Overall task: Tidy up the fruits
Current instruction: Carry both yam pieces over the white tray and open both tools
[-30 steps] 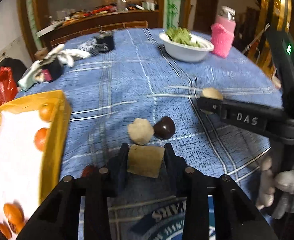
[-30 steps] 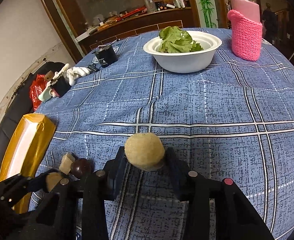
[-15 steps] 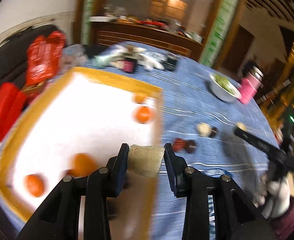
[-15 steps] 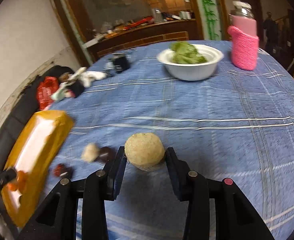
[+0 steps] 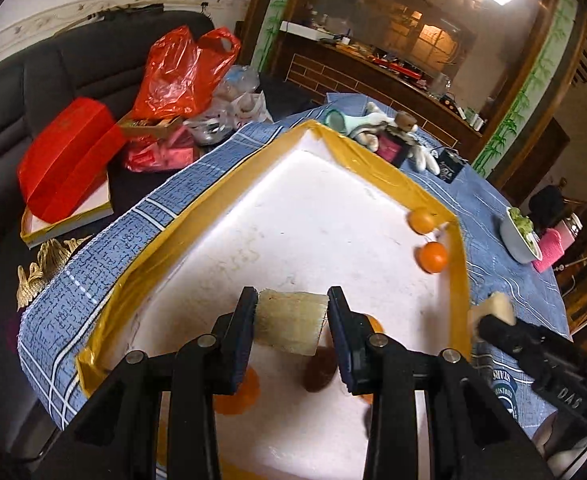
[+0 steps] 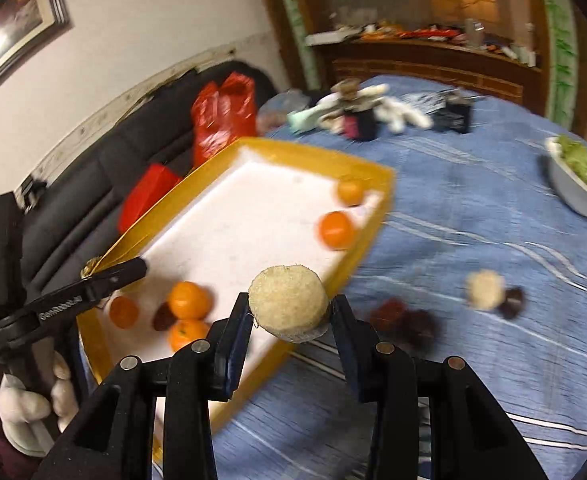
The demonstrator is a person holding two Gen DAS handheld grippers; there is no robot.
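Yellow-rimmed, white-floored tray [image 5: 377,168] lies on the table's blue plaid cloth [image 5: 105,248]; left tongs [image 5: 291,322] hang over its near half, both pads pressed on a pale, fibrous, blocky fruit piece [image 5: 289,320]; under those tongs a dark brown fruit [image 5: 319,372] and partly hidden oranges [image 5: 237,396] rest on the tray floor; two more oranges [image 5: 431,256] sit at 2 o'clock by the far right rim. In the right wrist view, right tongs [image 6: 289,316] carry a round, pale, rough-skinned fruit [image 6: 287,304] above the tray's near right rim [image 6: 369,232], the pads against its sides; the view is blurred; three oranges [image 6: 187,300] and a dark fruit [image 6: 163,318] lie at 9 o'clock inside the tray; on the cloth at 3 o'clock stay two dark reddish fruits [image 6: 405,320], then a pale ball [image 6: 485,288] touching a dark one [image 6: 513,302]; a white bowl of greens [image 6: 577,184] stands at 1 o'clock; a white-gloved hand [image 6: 29,404] grips the left tool's handle at 8 o'clock.
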